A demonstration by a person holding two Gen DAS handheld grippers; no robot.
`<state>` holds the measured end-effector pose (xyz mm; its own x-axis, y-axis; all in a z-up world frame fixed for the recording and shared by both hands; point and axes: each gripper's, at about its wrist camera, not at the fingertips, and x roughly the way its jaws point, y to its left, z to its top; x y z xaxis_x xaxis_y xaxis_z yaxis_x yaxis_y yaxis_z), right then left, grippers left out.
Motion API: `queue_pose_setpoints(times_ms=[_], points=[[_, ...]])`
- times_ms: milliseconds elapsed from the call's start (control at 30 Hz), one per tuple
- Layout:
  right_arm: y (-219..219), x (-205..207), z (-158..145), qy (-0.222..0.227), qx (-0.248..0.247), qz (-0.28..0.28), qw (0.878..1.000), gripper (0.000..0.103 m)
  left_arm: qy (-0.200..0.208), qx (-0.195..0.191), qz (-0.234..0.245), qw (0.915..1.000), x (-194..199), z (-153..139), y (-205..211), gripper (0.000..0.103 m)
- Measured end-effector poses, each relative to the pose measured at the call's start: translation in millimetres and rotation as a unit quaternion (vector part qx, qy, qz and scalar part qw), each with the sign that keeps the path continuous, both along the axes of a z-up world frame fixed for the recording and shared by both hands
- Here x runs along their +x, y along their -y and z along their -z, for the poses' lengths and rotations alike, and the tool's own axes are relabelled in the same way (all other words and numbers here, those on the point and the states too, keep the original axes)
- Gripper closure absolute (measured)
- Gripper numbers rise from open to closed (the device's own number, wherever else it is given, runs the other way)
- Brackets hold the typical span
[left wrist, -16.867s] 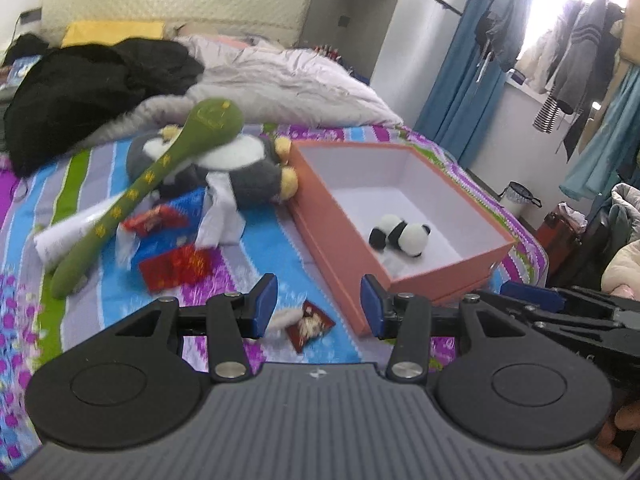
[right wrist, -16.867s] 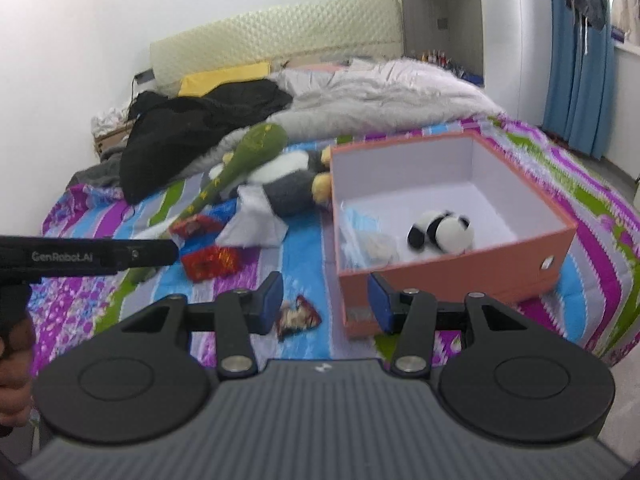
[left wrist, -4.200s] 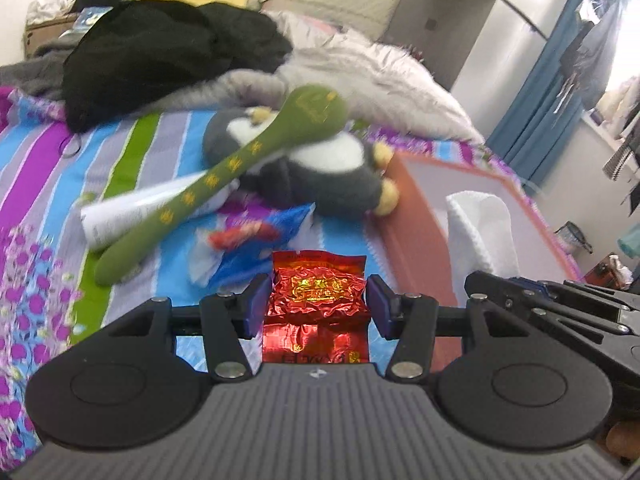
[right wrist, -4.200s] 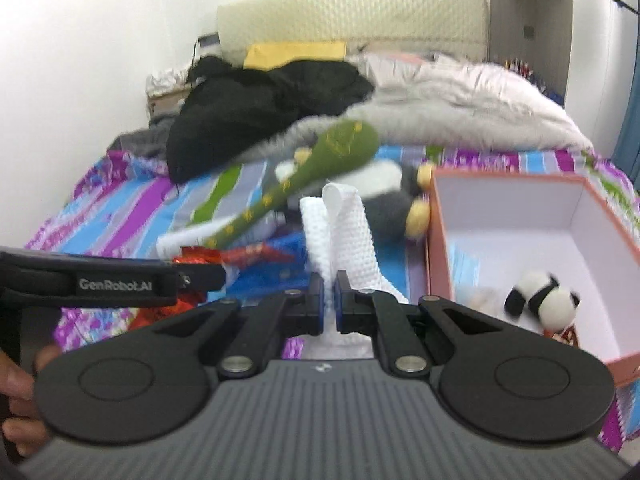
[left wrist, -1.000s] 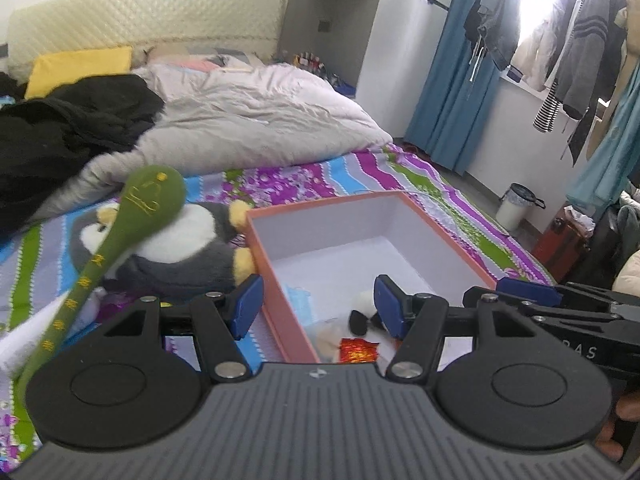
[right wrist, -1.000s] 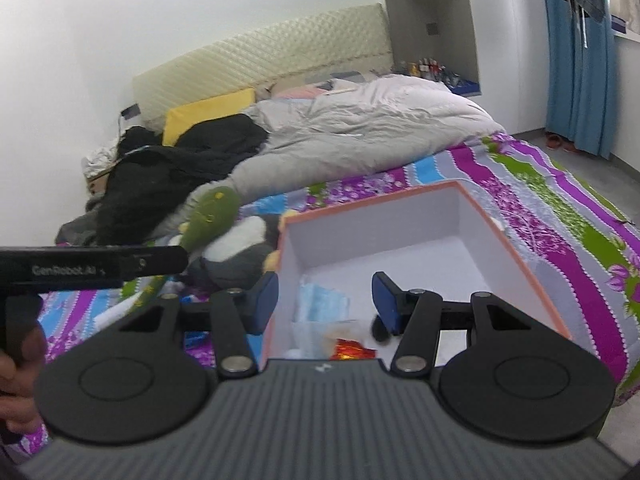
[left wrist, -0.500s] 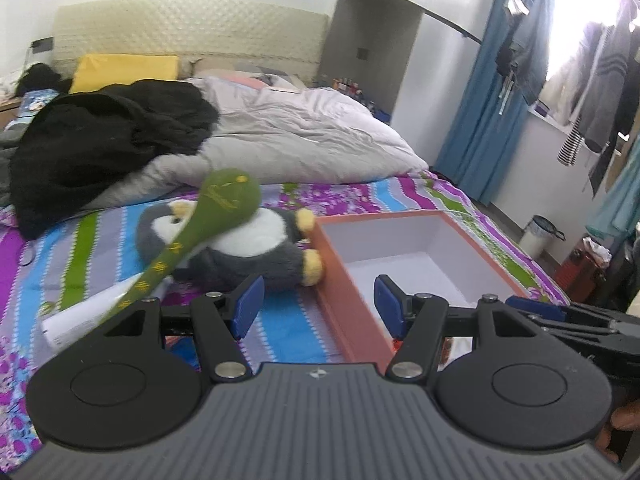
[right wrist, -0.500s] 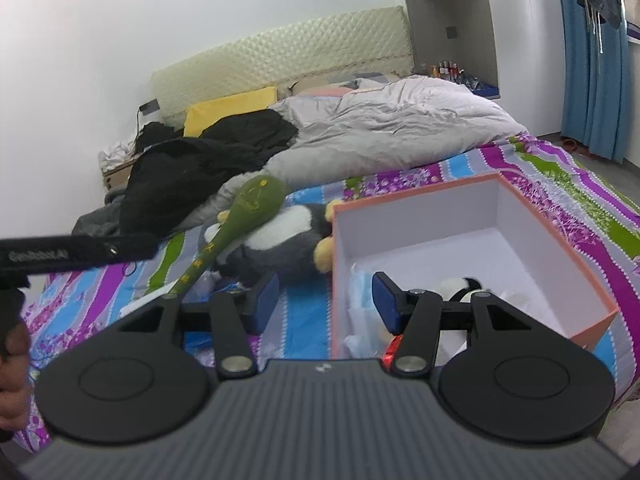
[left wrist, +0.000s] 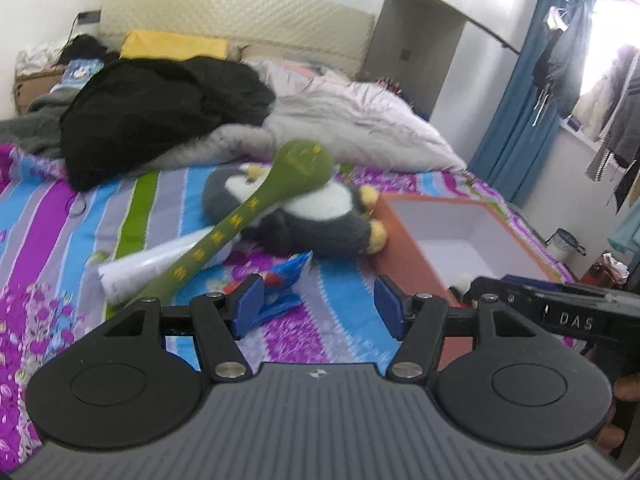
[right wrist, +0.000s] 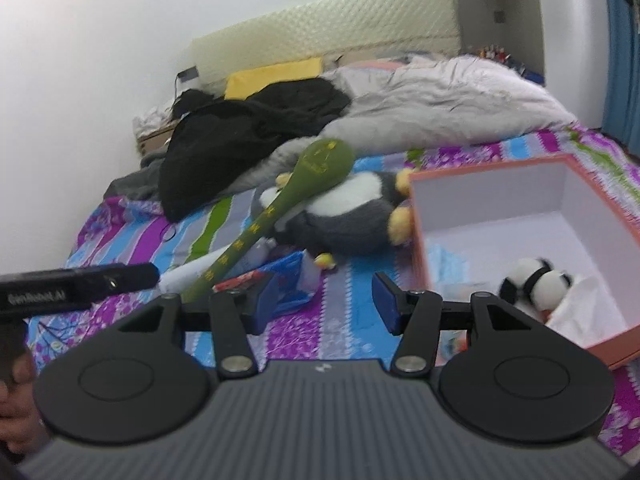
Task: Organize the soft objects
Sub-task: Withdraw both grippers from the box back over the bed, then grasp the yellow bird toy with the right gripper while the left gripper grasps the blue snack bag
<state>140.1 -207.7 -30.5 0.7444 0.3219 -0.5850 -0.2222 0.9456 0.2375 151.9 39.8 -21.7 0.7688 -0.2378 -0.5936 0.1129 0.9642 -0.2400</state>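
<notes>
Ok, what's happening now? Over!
Both grippers open, empty: left, right. Panda in box. Penguin and blue packet on bed. Green stick lies across penguin.

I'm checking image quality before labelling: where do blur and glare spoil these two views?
Left wrist view: the window at upper right is blown out, and the green plush mallet is slightly smeared. Right wrist view: the panda toy in the orange box is motion-blurred.

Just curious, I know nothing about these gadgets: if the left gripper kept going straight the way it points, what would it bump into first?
Probably the striped bedsheet between its open jaws, just right of the blue packet; depth is unclear.
</notes>
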Motion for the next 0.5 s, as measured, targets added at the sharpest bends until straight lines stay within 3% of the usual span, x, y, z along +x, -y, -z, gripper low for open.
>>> queue_pose_setpoints(times_ms=[100, 367, 500], points=[[-10.9, 13.9, 18.8, -0.021, 0.009, -0.011, 1.0, 0.048, -0.023, 0.0, -0.013, 0.9996, 9.0, 24.7, -7.6, 0.027], [-30.4, 78.3, 62.1, -0.041, 0.046, 0.008, 0.998, 0.048, -0.059, 0.027, -0.014, 0.9978, 65.2, 77.8, -24.4, 0.026], [-35.7, 113.3, 80.9, -0.055, 0.063, 0.033, 0.996, 0.049, -0.049, 0.043, 0.006, 0.9978, 94.1, 93.5, -26.9, 0.026]])
